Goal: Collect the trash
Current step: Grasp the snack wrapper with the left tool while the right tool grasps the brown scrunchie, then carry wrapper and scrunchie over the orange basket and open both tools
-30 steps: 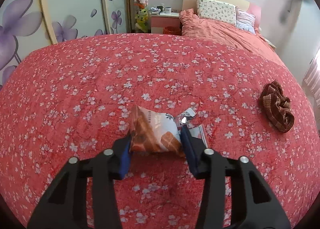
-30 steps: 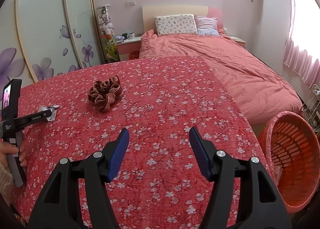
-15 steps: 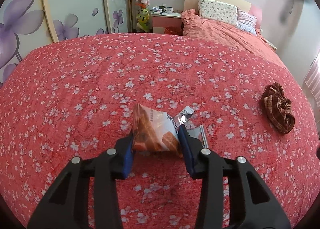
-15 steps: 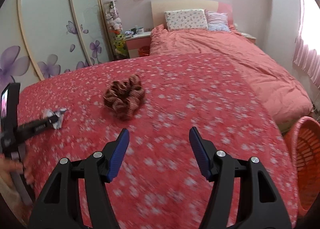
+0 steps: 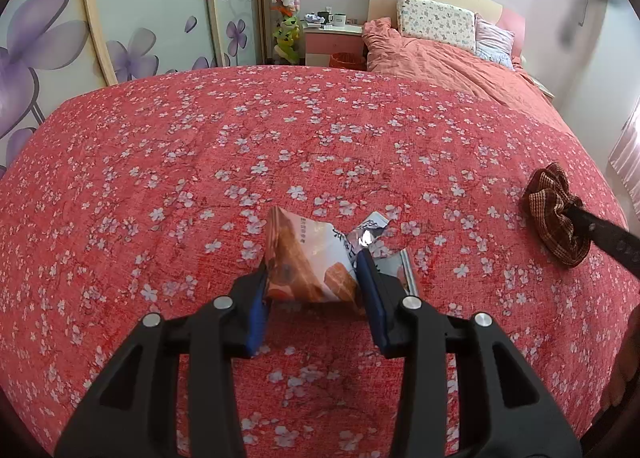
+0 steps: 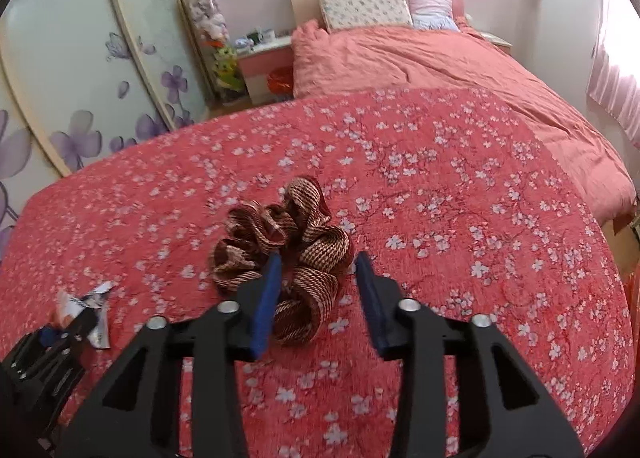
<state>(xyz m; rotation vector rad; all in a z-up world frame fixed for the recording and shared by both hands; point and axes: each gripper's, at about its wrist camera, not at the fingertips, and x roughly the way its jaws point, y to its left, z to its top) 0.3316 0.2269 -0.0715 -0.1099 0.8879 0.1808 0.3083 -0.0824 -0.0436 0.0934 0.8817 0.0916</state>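
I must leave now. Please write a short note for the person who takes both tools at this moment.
Left tool: shut on the snack wrapper, low over the red floral cover.
Right tool: jaws closing around part of the brown scrunchie; grip not sure yet.
Torn foil scrap lies beside the wrapper.
Done: wrapper gripped.
Left: bin it, then the foil scrap. No bin is in view now.

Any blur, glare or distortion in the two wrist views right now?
Left wrist: sharp, heavy fisheye bowing of the red floral cover, a small glint on the foil wrapper beside the snack packet. Right wrist: soft with motion blur, clearest on the brown scrunchie; window washed out.
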